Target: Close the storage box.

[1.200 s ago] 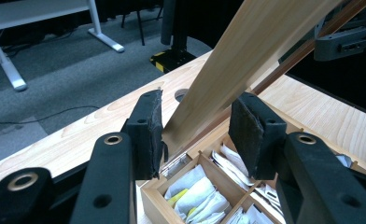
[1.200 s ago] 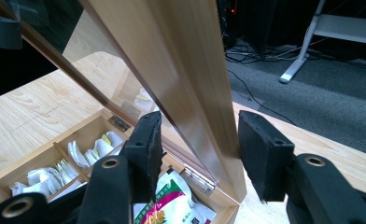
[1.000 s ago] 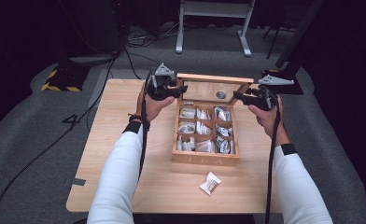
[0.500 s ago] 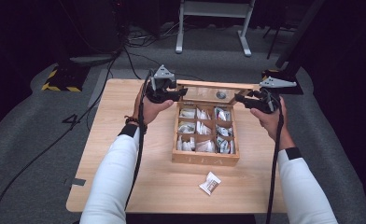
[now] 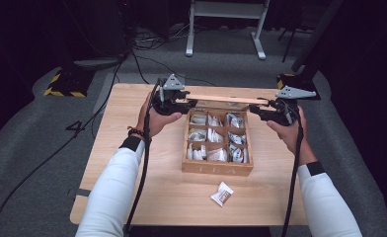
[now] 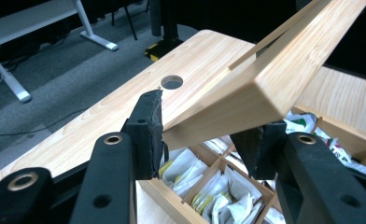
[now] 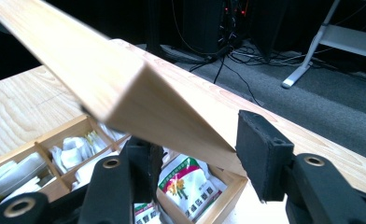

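Wooden table (image 5: 132, 187) — both grippers clamping box lid (image 5: 226, 98)

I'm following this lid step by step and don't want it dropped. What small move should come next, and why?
Probably swing the wooden lid down over the tea box, both hands moving together. The left gripper and right gripper each clamp one end of it, it hangs tilted above the box's far edge, and the compartments of tea bags lie uncovered below.

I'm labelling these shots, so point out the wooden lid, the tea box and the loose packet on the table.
wooden lid (image 5: 226, 98), high view, middle of its top edge.
tea box (image 5: 217, 169), high view, front wall.
loose packet (image 5: 222, 193), high view, its centre.
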Demonstrator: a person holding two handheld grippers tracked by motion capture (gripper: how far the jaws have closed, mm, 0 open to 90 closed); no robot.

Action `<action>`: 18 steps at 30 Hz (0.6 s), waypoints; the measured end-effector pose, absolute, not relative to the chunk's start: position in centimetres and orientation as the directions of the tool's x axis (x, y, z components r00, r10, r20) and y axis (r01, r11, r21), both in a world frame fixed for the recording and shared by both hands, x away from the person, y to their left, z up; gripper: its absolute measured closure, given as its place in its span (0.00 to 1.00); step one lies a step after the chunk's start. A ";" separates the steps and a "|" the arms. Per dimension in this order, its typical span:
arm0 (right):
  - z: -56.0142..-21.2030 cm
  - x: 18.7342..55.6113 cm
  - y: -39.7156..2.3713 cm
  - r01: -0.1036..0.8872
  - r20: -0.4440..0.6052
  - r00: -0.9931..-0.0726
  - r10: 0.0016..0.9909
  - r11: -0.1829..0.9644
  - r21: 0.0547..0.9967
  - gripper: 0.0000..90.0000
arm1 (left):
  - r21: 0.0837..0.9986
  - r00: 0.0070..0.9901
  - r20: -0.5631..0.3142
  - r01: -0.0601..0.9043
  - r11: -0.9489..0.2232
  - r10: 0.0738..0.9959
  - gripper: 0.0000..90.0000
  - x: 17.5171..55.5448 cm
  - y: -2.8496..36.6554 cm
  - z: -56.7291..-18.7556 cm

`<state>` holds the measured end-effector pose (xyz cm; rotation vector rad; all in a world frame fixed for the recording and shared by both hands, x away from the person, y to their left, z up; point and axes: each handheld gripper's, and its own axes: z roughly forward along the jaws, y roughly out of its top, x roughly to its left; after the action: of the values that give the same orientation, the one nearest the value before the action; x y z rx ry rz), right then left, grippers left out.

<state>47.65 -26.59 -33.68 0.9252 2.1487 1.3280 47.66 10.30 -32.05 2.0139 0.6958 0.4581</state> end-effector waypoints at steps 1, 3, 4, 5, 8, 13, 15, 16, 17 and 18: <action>-33.6 47.4 -26.6 0.302 -0.030 -0.678 0.735 0.315 0.900 0.57 | 0.862 0.771 0.042 0.294 -0.414 0.635 0.61 47.5 10.3 -32.0; -33.6 47.1 -26.8 0.303 -0.024 -0.678 0.735 0.309 0.901 0.58 | 0.861 0.772 0.050 0.288 -0.419 0.634 0.61 47.3 10.3 -32.0; -33.6 47.0 -26.8 0.305 -0.020 -0.678 0.735 0.305 0.902 0.58 | 0.863 0.771 0.047 0.289 -0.415 0.635 0.61 47.2 10.2 -31.9; -33.6 46.9 -26.9 0.304 -0.014 -0.679 0.734 0.298 0.905 0.57 | 0.863 0.772 0.052 0.285 -0.417 0.634 0.61 47.1 10.3 -31.8; -33.5 46.5 -26.9 0.297 -0.018 -0.679 0.734 0.297 0.908 0.57 | 0.860 0.771 0.060 0.282 -0.426 0.634 0.60 46.6 10.3 -31.8; -33.5 45.9 -26.8 0.293 -0.031 -0.683 0.730 0.312 0.904 0.56 | 0.852 0.776 0.066 0.284 -0.441 0.627 0.59 46.1 10.5 -31.9; -33.4 45.7 -26.9 0.291 -0.025 -0.687 0.726 0.307 0.906 0.56 | 0.852 0.778 0.063 0.284 -0.440 0.625 0.59 45.9 10.6 -31.9; -33.4 45.6 -26.9 0.292 -0.025 -0.688 0.725 0.308 0.906 0.56 | 0.852 0.778 0.066 0.282 -0.440 0.625 0.59 45.8 10.6 -32.0; -33.4 45.4 -26.9 0.291 -0.029 -0.687 0.726 0.311 0.905 0.56 | 0.851 0.778 0.067 0.283 -0.443 0.625 0.59 45.7 10.6 -32.0; -33.4 45.3 -26.8 0.286 -0.035 -0.688 0.725 0.316 0.905 0.55 | 0.850 0.779 0.069 0.282 -0.446 0.623 0.59 45.7 10.6 -32.0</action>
<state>45.31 -26.85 -33.35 0.8944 2.1488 1.3428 45.69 10.64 -31.98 2.0493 0.6749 0.4697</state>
